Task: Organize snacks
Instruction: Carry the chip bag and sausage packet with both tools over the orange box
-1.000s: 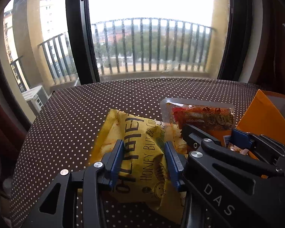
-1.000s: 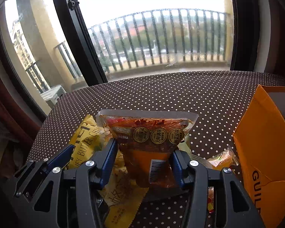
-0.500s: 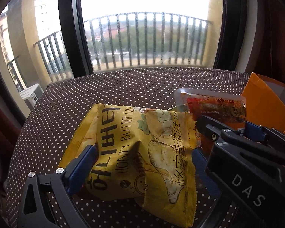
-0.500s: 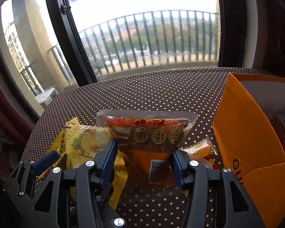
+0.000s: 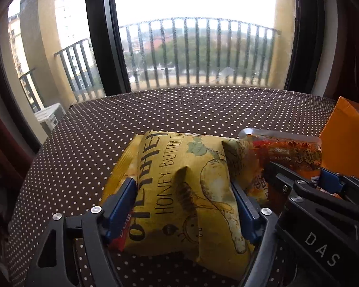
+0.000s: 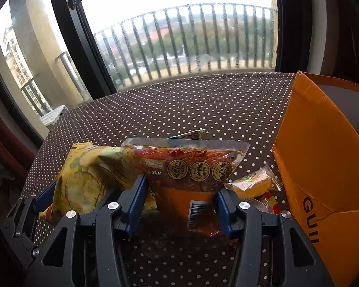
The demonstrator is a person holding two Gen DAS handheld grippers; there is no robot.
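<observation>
Left gripper (image 5: 183, 205) reclosing on yellow chip bag (image 5: 186, 191) between its pads, right gripper (image 6: 179, 203) pinching red pouch (image 6: 186, 172).

Glossy crinkled yellow chip bag (image 5: 186, 191), shiny clear-plastic red pouch (image 6: 189, 174), matt orange cardboard box (image 6: 323, 167), dotted tablecloth (image 6: 191, 105).

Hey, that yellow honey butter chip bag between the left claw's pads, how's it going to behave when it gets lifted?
The yellow chip bag looks puffed with air, so probably light for its size. Its film creases where the left claw is closing on it, so it will likely dent and flop. The glossy surface may slip, and the chips inside are probably fragile under a hard squeeze.
</observation>
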